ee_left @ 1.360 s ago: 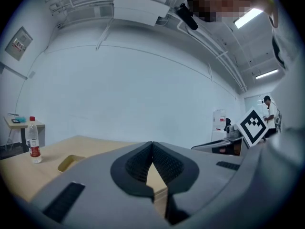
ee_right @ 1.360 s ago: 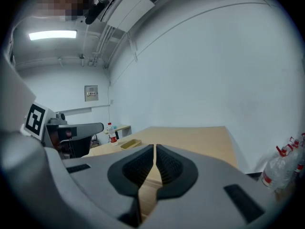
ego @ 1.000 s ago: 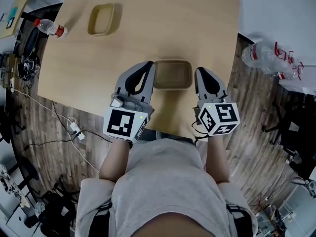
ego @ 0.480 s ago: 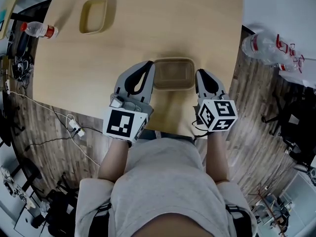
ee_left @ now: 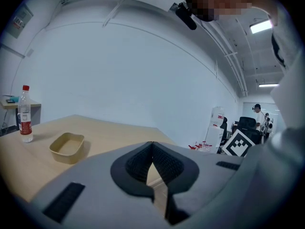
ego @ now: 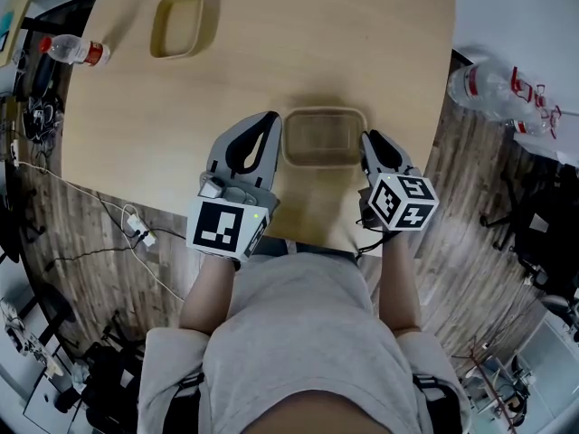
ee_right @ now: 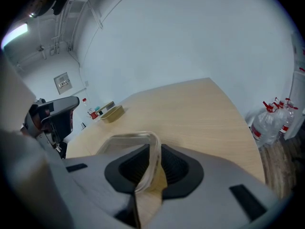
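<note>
Light wooden tabletop (ego: 298, 52), white wall behind. Clear rectangular plastic tray (ego: 324, 138) sits near the front edge. right claw (ee_right: 155, 150) clenched on the tray's right rim. left claw (ee_left: 152, 144) closed on nothing, just beside the tray's left side. Tan rectangular bowl (ego: 178, 23) well apart, far left.

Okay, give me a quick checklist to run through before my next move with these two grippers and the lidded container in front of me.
1. Right gripper shut on the clear lid: ok, the lid's edge runs between its jaws.
2. Left gripper free: ok, jaws together, nothing between them.
3. Left gripper beside the container: ok, at its left side in the head view; whether they touch, cannot tell.
4. Lid lifted off the container: cannot tell.
5. Far tray and bottle apart from the container: ok, both at the table's far left.
</note>
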`<state>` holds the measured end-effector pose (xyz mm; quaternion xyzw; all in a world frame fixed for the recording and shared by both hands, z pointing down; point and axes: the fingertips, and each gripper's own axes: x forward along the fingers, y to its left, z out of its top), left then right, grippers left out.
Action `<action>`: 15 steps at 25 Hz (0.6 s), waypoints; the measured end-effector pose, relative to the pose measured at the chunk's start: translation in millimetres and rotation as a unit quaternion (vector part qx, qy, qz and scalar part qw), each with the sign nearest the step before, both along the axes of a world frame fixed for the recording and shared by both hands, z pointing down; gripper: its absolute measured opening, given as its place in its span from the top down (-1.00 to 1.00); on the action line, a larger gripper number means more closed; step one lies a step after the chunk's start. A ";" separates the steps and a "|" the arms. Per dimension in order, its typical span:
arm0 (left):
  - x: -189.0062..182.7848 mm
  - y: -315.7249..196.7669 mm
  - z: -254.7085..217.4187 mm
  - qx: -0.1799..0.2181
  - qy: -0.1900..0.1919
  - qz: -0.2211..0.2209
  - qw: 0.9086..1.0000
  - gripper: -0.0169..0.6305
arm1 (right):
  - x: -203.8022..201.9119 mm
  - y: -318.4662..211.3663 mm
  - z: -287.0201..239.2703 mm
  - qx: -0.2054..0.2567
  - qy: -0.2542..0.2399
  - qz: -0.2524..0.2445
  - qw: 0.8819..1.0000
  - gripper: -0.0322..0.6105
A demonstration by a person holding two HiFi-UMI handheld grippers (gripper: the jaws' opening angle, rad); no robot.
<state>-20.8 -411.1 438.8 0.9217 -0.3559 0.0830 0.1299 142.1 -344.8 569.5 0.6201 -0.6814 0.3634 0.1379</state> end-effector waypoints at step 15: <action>-8.0 3.0 -3.6 0.003 0.001 -0.007 1.000 0.90 | 0.5 0.0 -0.9 0.009 -0.025 0.030 0.999 0.83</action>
